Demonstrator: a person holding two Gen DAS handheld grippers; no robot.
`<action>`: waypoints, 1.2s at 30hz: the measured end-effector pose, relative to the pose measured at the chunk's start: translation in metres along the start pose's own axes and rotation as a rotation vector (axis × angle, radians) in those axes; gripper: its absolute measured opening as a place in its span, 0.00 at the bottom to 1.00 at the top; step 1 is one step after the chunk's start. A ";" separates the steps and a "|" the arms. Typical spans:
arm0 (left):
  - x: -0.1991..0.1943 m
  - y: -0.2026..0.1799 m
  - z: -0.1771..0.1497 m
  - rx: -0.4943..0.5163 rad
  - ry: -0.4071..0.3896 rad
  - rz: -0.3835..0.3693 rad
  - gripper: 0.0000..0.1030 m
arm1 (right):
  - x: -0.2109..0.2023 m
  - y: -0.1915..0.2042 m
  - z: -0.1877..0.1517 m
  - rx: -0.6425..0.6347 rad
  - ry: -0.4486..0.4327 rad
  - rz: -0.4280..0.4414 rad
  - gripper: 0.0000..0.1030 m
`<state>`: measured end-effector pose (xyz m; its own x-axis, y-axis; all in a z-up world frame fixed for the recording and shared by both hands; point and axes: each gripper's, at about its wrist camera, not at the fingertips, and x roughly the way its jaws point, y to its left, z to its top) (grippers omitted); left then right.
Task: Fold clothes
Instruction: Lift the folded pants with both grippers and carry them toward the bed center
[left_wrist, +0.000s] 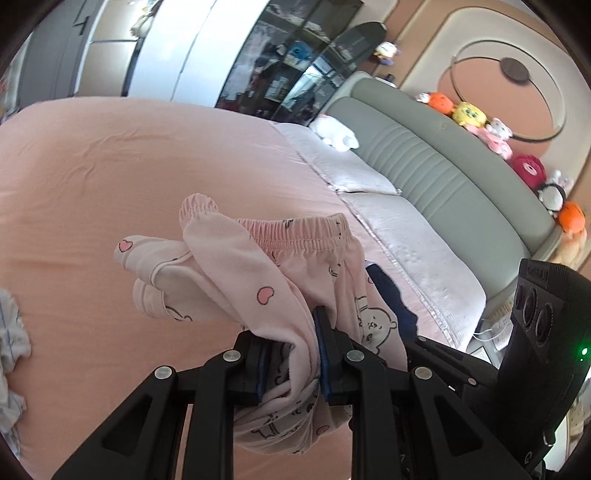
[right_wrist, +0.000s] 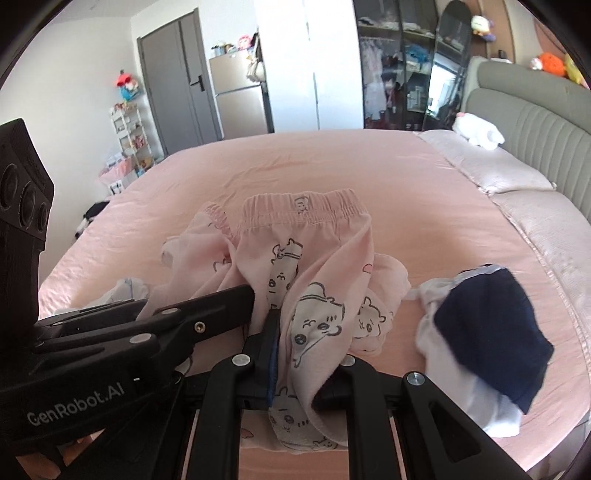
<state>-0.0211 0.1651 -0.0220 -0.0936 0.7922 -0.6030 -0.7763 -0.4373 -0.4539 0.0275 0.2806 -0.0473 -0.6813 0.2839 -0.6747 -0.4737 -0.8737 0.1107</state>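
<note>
Your left claw (left_wrist: 291, 354) is clamped on pink fabric of the pyjama trousers (left_wrist: 258, 280); cloth fills the gap between the blue pads (left_wrist: 320, 350). Your right claw (right_wrist: 295, 354) is likewise gripping the same trousers (right_wrist: 314, 295), fabric bunched between its fingers (right_wrist: 271, 343).

Trousers: pale pink w/ cartoon animal and heart print, elastic waistband (right_wrist: 303, 206) on the far side, facing away from you. Garment is crumpled, part lifted off the bed (left_wrist: 110, 166) at the claws; one leg cuff (left_wrist: 197, 205) flops up and left in the left wrist view. Whether the far part rests on the sheet: can't tell for sure.

Both claws sit close together, left one crossing in front of the right wrist cam from the left.

Other items on the bed: navy-and-white garment (right_wrist: 491, 325) to the right of the trousers, near but apart; white patterned cloth (left_wrist: 11, 332) at the left edge. White plush toy (right_wrist: 476, 133) on the far pillows (right_wrist: 498, 173), by the grey headboard (left_wrist: 424, 147). Row of plush toys (left_wrist: 491, 129) atop the headboard.
</note>
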 end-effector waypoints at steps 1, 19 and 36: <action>0.004 -0.007 0.005 0.008 0.005 -0.017 0.18 | -0.005 -0.007 0.003 0.010 -0.013 -0.014 0.12; 0.077 -0.120 0.041 0.231 0.066 -0.204 0.18 | -0.052 -0.102 0.031 0.119 -0.098 -0.254 0.12; 0.154 -0.116 0.014 0.237 0.166 -0.124 0.18 | -0.011 -0.157 -0.001 0.201 -0.016 -0.403 0.12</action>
<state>0.0461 0.3438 -0.0526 0.0986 0.7446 -0.6602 -0.9010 -0.2149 -0.3769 0.1097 0.4139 -0.0585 -0.4277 0.5934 -0.6819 -0.8012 -0.5982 -0.0181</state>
